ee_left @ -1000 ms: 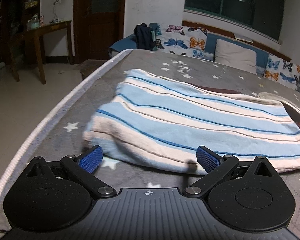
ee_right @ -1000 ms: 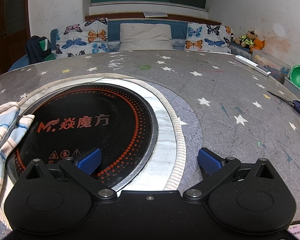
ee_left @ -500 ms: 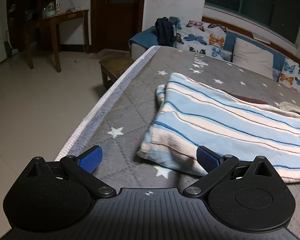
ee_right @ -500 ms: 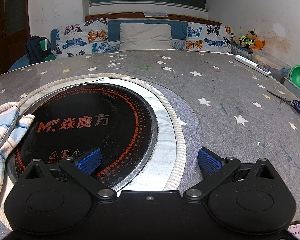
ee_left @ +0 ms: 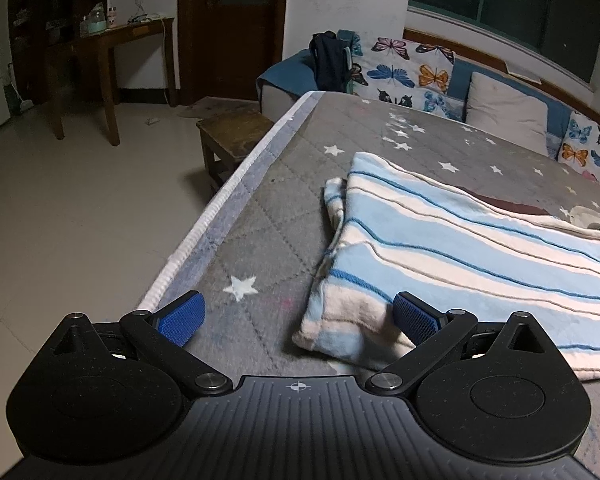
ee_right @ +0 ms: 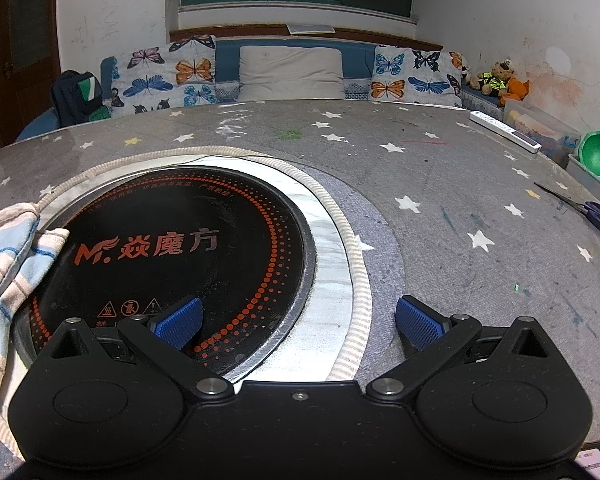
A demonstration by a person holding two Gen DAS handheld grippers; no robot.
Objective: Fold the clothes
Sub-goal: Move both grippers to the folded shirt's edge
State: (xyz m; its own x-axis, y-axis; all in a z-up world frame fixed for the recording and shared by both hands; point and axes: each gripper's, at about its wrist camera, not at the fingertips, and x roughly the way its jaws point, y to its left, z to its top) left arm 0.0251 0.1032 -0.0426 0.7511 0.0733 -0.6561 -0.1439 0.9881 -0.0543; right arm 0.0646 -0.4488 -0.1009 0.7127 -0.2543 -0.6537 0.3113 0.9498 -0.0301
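Note:
A folded blue, white and pink striped garment [ee_left: 460, 256] lies on the grey star-patterned table cover [ee_left: 268, 232]. My left gripper [ee_left: 298, 316] is open and empty, low over the table at the garment's near left corner; its right pad [ee_left: 414, 316] is at the cloth's edge. My right gripper [ee_right: 298, 318] is open and empty over the round black induction cooktop [ee_right: 172, 240] set into the table. The garment's other end [ee_right: 8, 264] shows at the left of the right wrist view, lapping onto the cooktop.
The table's left edge [ee_left: 220, 200] drops to a tiled floor with a low wooden stool [ee_left: 232, 136] beside it. A sofa with butterfly cushions [ee_right: 288, 72] stands behind. Scissors [ee_right: 596, 216], a white remote [ee_right: 504, 132] and a green bowl [ee_right: 598, 158] are at the right.
My left gripper has swung left along the garment towards its left corner and the table edge. The right gripper has not moved.

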